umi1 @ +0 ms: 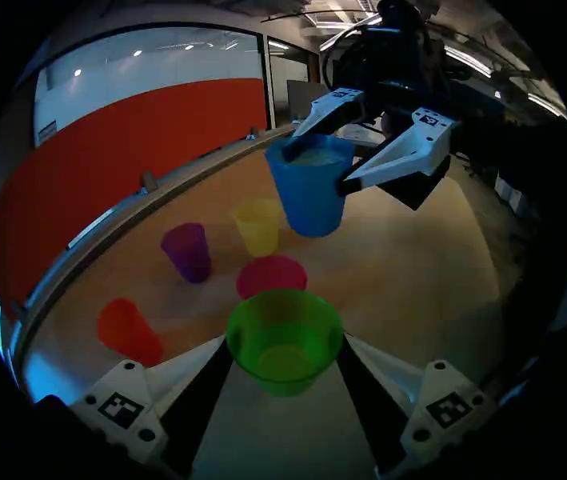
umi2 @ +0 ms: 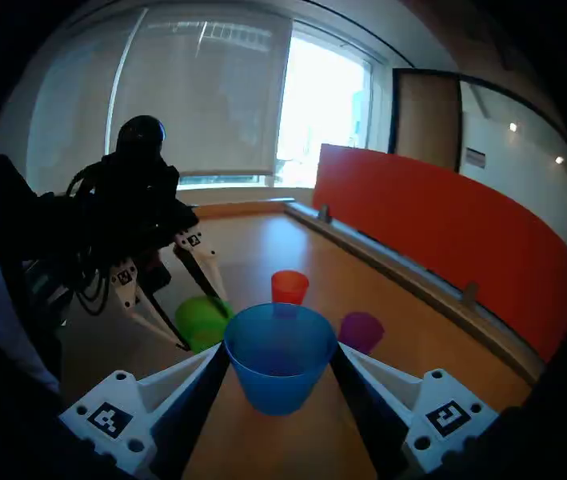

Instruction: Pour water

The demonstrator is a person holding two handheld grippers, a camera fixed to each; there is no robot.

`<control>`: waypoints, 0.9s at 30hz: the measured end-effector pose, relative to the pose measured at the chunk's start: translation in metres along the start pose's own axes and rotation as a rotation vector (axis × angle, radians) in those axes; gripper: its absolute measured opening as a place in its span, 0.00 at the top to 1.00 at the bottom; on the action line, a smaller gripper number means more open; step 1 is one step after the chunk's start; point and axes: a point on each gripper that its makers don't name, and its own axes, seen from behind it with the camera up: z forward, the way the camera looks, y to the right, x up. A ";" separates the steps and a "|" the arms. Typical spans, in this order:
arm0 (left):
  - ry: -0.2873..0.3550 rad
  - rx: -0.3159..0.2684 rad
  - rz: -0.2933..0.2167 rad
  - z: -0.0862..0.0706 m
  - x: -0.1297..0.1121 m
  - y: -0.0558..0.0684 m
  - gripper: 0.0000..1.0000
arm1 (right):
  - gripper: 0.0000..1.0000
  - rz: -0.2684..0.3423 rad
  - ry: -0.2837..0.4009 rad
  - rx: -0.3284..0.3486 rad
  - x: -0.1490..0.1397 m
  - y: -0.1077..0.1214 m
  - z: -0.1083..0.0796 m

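The left gripper [umi1: 285, 356] pinches an upright green cup [umi1: 285, 336], mouth up, long axis vertical; the right gripper [umi2: 279, 356] clamps an upright blue cup [umi2: 277, 380]. In the left gripper view, a pink cup [umi1: 271, 276] and a yellow cup [umi1: 257, 226] stand at 12 o'clock beyond the green one.

The green translucent plastic cup [umi1: 285, 340] sits between the fingers of the left gripper [umi1: 285, 346], over the near part of the wooden desk [umi1: 419, 264]. Just behind it stands the pink plastic cup [umi1: 271, 276], and behind that the yellow plastic cup [umi1: 257, 226]. Left of these, towards the desk's long edge by the red partition panel [umi1: 123, 152], stand the purple plastic cup [umi1: 188, 251] and, nearer, the orange plastic cup [umi1: 129, 330]. The blue plastic cup [umi1: 309, 200], between the fingers of the right gripper [umi1: 319, 162], hangs just right of the yellow one, seemingly clear of the desk
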 end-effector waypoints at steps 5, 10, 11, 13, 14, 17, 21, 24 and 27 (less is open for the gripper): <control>-0.009 -0.003 -0.005 0.004 -0.006 -0.001 0.13 | 0.08 -0.001 -0.025 0.009 -0.013 -0.003 0.001; -0.022 -0.009 -0.012 0.007 -0.012 -0.001 0.13 | 0.08 0.001 -0.050 0.020 -0.024 -0.007 0.002; -0.025 -0.010 -0.013 0.008 -0.013 -0.001 0.13 | 0.08 0.001 -0.054 0.022 -0.026 -0.008 0.002; -0.034 -0.016 -0.011 0.008 -0.016 0.000 0.13 | 0.08 -0.001 -0.064 0.025 -0.031 -0.010 0.003; -0.039 -0.018 -0.010 0.009 -0.017 0.001 0.13 | 0.08 -0.002 -0.068 0.026 -0.034 -0.010 0.003; -0.053 -0.026 -0.006 0.010 -0.020 0.002 0.13 | 0.08 -0.005 -0.084 0.032 -0.042 -0.013 0.004; -0.069 -0.033 -0.011 0.011 -0.024 0.001 0.13 | 0.08 -0.010 -0.104 0.042 -0.053 -0.016 0.005; -0.080 -0.035 -0.015 0.013 -0.027 0.000 0.13 | 0.08 -0.014 -0.115 0.047 -0.060 -0.018 0.006; -0.089 -0.038 -0.016 0.014 -0.030 0.000 0.13 | 0.08 -0.016 -0.123 0.050 -0.066 -0.020 0.007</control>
